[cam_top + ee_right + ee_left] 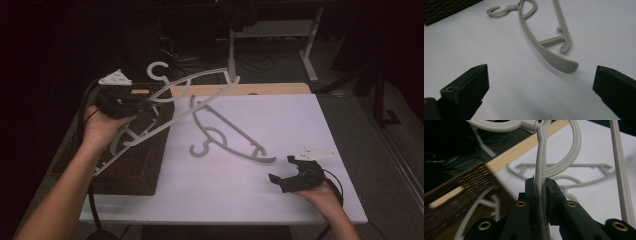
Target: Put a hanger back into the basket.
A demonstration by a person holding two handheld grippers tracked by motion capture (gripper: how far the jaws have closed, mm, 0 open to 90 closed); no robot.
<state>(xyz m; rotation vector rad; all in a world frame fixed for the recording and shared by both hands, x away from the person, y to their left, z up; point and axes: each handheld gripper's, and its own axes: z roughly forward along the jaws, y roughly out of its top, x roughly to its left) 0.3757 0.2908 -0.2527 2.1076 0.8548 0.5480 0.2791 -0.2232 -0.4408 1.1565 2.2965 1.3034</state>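
Note:
My left gripper (145,103) is shut on a grey plastic hanger (200,80) and holds it in the air above the brown woven basket (145,160). In the left gripper view the pads (534,192) pinch the hanger's thin shoulder bar (539,162) near its neck. A second grey hanger (225,137) lies flat on the white table (280,130), its hook toward the basket. More grey hangers (125,142) rest in the basket. My right gripper (282,177) stands open near the table's front right; the lying hanger's end (559,61) is just ahead of its jaws.
A light wooden strip (250,89) runs along the table's far edge. Beyond it stand a white desk frame (310,45) and cables on the dark floor. The basket takes up the table's left side.

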